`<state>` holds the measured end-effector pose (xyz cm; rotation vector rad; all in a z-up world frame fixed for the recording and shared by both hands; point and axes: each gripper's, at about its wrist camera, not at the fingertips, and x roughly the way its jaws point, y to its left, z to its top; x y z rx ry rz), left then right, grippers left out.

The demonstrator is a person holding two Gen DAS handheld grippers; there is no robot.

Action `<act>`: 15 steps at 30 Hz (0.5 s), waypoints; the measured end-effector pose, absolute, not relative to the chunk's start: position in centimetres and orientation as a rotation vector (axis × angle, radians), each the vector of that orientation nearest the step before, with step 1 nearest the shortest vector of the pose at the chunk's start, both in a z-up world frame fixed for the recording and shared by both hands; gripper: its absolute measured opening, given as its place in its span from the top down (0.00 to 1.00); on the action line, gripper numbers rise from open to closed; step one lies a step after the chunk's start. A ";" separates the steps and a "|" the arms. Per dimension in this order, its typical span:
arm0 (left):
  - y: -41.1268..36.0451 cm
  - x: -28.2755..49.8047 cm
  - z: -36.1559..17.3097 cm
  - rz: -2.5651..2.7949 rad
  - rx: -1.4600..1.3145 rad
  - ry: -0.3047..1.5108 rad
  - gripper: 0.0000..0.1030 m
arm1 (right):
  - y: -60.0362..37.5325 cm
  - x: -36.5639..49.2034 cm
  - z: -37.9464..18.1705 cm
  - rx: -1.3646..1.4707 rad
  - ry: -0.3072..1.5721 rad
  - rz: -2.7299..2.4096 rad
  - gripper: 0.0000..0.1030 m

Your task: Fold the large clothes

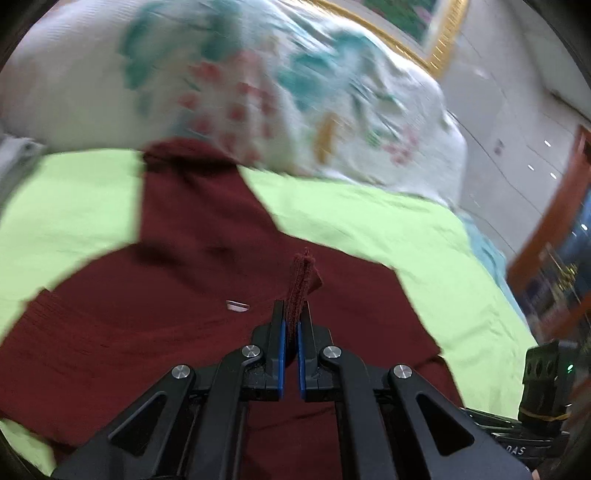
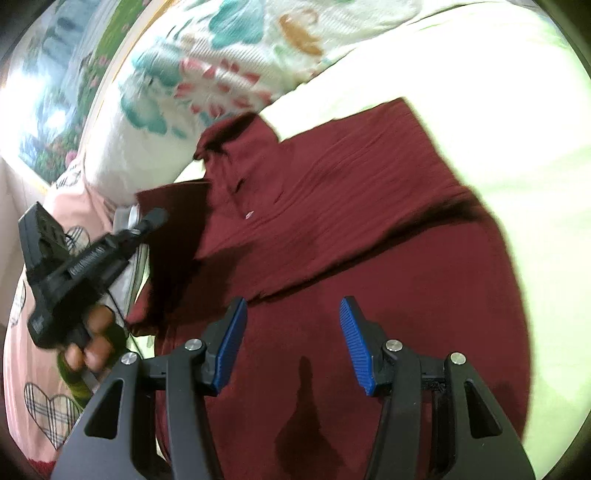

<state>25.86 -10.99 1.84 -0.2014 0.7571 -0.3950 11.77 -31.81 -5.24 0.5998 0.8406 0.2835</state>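
A dark red knit sweater (image 1: pixel 192 258) lies spread on a light green sheet (image 1: pixel 351 218), one sleeve reaching toward the pillows. My left gripper (image 1: pixel 291 314) is shut on a pinched ridge of the sweater's fabric (image 1: pixel 303 277), which sticks up between its blue pads. In the right wrist view the same sweater (image 2: pixel 362 206) shows partly folded over itself, with a small white label (image 2: pixel 249 214). My right gripper (image 2: pixel 291 317) hovers over the sweater's near part, jaws open and nothing between them. The left gripper's body (image 2: pixel 74 266) shows at the left, held by a hand (image 2: pixel 92 343).
A large floral pillow or quilt (image 1: pixel 258 85) lies behind the sweater. A pink cloth with checked hearts (image 2: pixel 44 402) lies at the bed's left side. A gold-framed picture (image 1: pixel 417 22) hangs on the wall, and wooden furniture (image 1: pixel 554 229) stands to the right.
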 end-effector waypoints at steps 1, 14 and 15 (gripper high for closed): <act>-12.5 25.9 1.1 -0.412 -0.199 0.771 0.97 | -32.4 11.6 -5.2 0.608 0.834 0.269 0.48; -16.5 26.1 -5.2 -0.452 -0.139 0.915 0.58 | -34.7 12.6 -4.5 0.618 0.797 0.207 0.48; -15.4 25.4 -4.7 -0.443 -0.140 0.902 0.53 | -34.3 13.2 -4.5 0.614 0.804 0.214 0.48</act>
